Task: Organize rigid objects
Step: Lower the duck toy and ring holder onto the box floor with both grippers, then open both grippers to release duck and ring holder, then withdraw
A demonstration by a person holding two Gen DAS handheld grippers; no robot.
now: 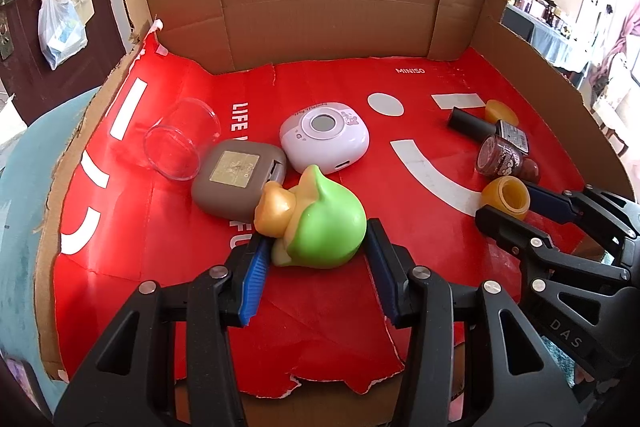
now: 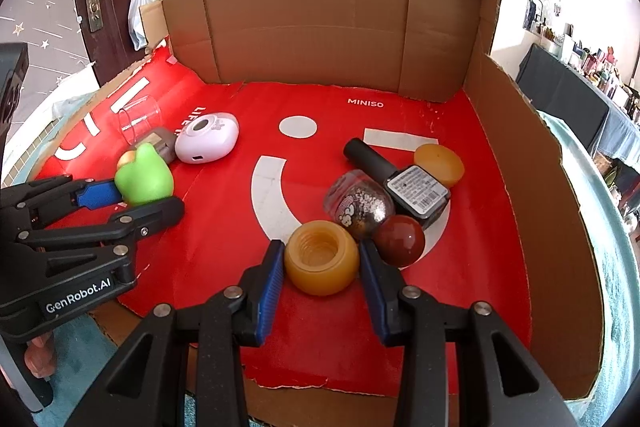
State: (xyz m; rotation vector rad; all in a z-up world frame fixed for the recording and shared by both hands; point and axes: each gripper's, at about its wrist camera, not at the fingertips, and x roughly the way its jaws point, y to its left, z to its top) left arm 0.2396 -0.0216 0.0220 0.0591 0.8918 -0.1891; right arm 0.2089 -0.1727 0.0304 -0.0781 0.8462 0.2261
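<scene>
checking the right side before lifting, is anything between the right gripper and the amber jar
Nothing visible. The open amber round jar already sits between the right gripper's blue pads, both touching its sides. A dark red ball crowds the outside of one finger.

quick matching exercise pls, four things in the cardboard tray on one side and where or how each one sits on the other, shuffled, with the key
Things:
1. green toy figure
2. amber jar
3. clear plastic cup
4. amber lid

States:
A. lying on its side at the left of the red liner, next to the brown case
B. between the jaws of the right gripper, threaded mouth open
C. flat on the liner by the black-capped bottle, off its jar
D. between the jaws of the left gripper, lying on its side

Pairs: 1-D, 2-B, 3-A, 4-C
</scene>
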